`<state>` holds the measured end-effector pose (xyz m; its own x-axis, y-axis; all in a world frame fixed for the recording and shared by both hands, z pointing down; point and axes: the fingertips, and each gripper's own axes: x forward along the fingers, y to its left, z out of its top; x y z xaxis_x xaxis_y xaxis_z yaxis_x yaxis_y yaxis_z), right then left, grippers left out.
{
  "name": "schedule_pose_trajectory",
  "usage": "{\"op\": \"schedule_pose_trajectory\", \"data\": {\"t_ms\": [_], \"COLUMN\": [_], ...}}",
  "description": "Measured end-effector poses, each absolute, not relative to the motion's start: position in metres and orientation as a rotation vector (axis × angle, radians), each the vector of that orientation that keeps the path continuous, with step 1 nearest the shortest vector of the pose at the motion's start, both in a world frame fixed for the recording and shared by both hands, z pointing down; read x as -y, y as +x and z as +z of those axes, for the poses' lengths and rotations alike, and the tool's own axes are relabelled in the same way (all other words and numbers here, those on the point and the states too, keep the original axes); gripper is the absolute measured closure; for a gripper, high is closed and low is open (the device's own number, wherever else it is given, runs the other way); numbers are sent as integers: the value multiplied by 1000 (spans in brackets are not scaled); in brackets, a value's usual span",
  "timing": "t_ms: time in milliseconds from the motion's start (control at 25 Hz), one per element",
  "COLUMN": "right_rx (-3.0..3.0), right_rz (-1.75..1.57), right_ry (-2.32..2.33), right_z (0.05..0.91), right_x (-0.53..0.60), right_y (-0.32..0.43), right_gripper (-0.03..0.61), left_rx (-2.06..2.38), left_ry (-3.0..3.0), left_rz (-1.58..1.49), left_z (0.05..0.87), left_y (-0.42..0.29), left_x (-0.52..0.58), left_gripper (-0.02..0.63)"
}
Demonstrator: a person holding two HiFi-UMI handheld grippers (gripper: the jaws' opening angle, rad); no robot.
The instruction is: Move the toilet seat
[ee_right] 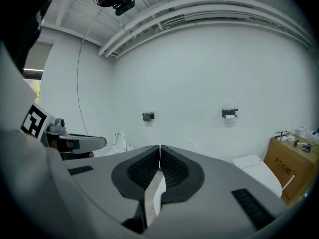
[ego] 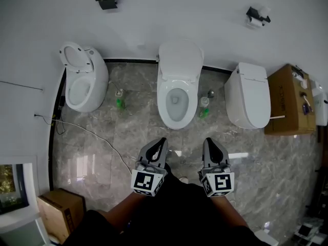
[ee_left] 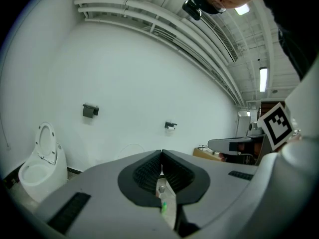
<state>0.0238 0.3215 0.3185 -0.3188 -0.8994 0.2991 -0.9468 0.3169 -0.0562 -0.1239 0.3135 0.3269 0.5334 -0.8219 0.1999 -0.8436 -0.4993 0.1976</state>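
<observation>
Approach step, as judged: left hand-held gripper (ego: 162, 140) and right hand-held gripper (ego: 209, 140), both pinched closed and empty, level before the middle toilet (ego: 179, 63), its toilet seat (ego: 162, 97) ringing the bowl; next move needs reach and parted jaws.

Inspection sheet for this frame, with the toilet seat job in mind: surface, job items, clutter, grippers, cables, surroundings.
Surface: glossy grey marble floor.
Job's things: left toilet seat raised; middle toilet lid raised; right toilet closed.
Clutter: green bottle beside middle toilet; cardboard box far right.
Grippers: left gripper and right gripper shut, empty, short of the middle toilet.
Cables: thin cable trailing across floor at left.
Surroundings: white wall, paper holder above.
</observation>
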Motion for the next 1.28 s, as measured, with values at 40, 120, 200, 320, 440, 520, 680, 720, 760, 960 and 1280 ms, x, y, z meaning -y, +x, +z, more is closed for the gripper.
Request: {"op": "schedule_pose_trajectory", "data": {"t_ms": [40, 120, 200, 320, 440, 520, 680, 720, 760, 960, 1280], "right_rx": [2353, 2340, 2323, 2296, 2233, 2212, 2148, 2134, 2125, 2206, 2222], "right_rz": [333, 332, 347, 348, 350, 352, 402, 423, 436, 408, 462], "right_ry": [1699, 1711, 1741, 1781, 1825, 1849, 1915, 1928, 1938, 1950, 1936], "right_z": [319, 318, 314, 314, 321, 327, 341, 344, 346, 348, 382], "right_x": [-315, -301, -286, -265, -255, -251, -241, -239, -236, -216, -188], "right_y": [21, 13, 11, 11, 15, 17, 25, 26, 28, 38, 87], "right_gripper": [548, 548, 548, 548, 548, 548, 548, 548, 548, 546, 546], "left_rx": [1376, 1346, 1317, 1272, 1242, 1230, 1217, 1223, 1229, 1208, 1223], "left_ry": [2495, 2485, 2486, 2511, 2532, 2526, 2465, 2462, 2456, 2432, 2356], "left_rz": [107, 103, 114, 135, 154, 158, 148, 160, 174, 243, 336], "left_z": [329, 333, 336, 338, 342, 347, 359, 363, 367, 390, 430], "left_y": [-128, -137, -141, -144, -151, -157, -170, -172, -173, -159, -115], "left_x": [-306, -293, -280, -260, -242, -231, -208, -204, -201, -190, -173], "left_gripper": [598, 598, 598, 598, 598, 598, 598, 598, 598, 598, 598]}}
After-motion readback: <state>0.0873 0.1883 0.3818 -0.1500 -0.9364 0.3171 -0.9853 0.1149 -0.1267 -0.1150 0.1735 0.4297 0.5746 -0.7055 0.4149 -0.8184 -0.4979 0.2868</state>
